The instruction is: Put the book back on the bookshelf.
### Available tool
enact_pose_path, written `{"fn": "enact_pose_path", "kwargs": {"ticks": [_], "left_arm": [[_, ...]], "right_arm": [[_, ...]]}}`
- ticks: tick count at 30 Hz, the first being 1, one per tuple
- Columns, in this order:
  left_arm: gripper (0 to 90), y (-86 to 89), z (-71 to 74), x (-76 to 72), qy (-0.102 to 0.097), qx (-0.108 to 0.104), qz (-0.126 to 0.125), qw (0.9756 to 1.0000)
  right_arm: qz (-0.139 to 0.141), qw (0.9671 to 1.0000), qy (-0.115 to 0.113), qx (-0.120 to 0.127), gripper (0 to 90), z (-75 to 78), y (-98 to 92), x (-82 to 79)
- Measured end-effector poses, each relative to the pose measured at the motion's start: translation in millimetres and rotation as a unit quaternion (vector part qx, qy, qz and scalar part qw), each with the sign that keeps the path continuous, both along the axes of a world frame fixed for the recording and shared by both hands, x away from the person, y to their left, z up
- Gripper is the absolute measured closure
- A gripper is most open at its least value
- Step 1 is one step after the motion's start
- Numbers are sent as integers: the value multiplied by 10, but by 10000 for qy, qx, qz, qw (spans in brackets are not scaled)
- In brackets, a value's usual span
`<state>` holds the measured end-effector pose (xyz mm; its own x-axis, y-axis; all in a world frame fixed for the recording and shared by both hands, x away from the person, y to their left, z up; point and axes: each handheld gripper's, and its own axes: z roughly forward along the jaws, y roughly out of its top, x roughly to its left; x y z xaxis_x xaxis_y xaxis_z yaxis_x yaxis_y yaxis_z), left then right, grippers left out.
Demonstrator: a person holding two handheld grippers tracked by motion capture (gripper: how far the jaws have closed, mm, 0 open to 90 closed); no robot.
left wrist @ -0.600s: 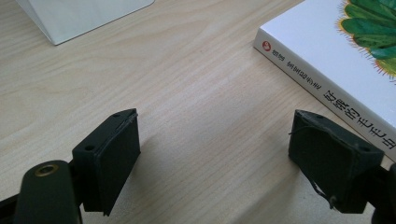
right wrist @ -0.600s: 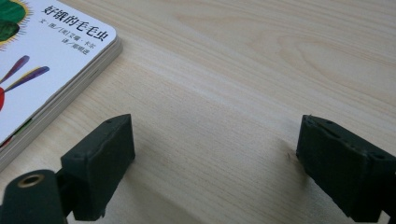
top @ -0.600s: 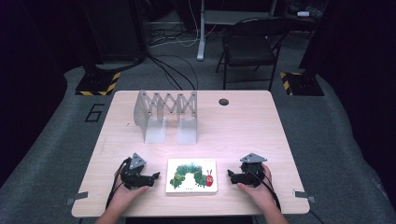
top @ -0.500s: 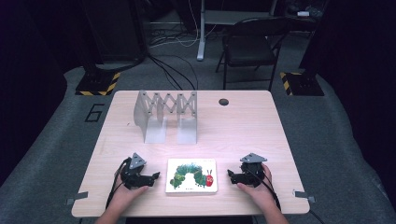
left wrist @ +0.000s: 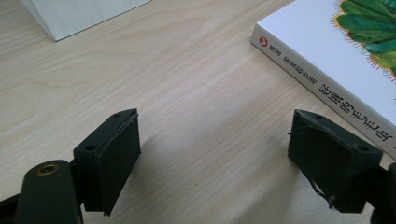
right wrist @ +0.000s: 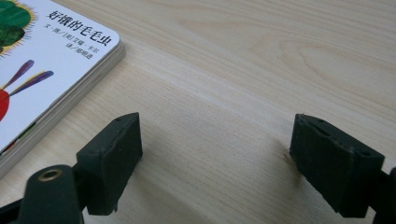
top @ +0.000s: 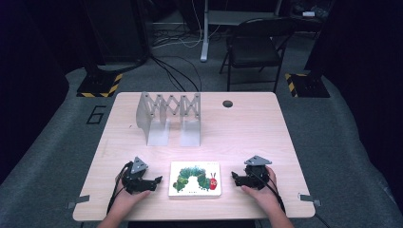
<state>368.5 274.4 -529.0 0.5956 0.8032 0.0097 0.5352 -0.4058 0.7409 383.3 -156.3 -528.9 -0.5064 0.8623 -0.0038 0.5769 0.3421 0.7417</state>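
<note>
A picture book point(top: 195, 178) with a green caterpillar on its white cover lies flat near the front edge of the pale wooden tabletop point(top: 247, 128), flanked by a person's two hand-held tools, and nothing about the arrangement has shifted over the last half second: book, hands and tools sit exactly where they were. At the left, the left tool point(top: 153, 182) rests low on the wood just beside the book's spine edge, jaws standing wide with only bare wood between them; the left gripper view shows the book point(left wrist: 345, 60) off to one side of the far jaw, close but apart, with the spine lettering facing the camera. Behind, toward the far side of the tabletop, a grey metal accordion-style rack point(top: 169, 117) stands upright and well apart from the book, and a small dark grommet hole point(top: 227, 103) marks the wood farther right. At the right, the right tool point(top: 236, 178) sits near the book's opposite edge, jaws likewise spread wide and empty; the right gripper view shows the book's rounded corner point(right wrist: 60, 56) lying outside the near jaw. The stillness suggests the work has not begun: the book is untouched, and either tool would have to move inward before any grip.
</note>
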Motion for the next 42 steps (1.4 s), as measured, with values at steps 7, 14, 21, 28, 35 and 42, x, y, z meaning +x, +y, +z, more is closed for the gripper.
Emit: {"fn": "enact_pose_path", "kwargs": {"ticks": [7,14,21,28,35,42], "left_arm": [[182,-1,-1,-11,-53,18,33,10000],[319,-18,7,46,34,-392,408,9984],[348,-46,70,24,299,-530,323,9976],[347,-132,188,-101,237,-722,40,9971],[341,-217,223,-229,270,-600,-363,9972],[334,-314,209,-335,301,-548,-596,9963]], "right_arm": [[33,10000,-47,10,225,5,12,-2],[-24,10000,46,-19,308,40,75,-18],[7,9989,462,-124,399,177,184,3],[44,9983,563,149,413,374,293,83],[46,9981,515,326,423,488,439,127],[216,9967,680,388,439,374,549,131]]}}
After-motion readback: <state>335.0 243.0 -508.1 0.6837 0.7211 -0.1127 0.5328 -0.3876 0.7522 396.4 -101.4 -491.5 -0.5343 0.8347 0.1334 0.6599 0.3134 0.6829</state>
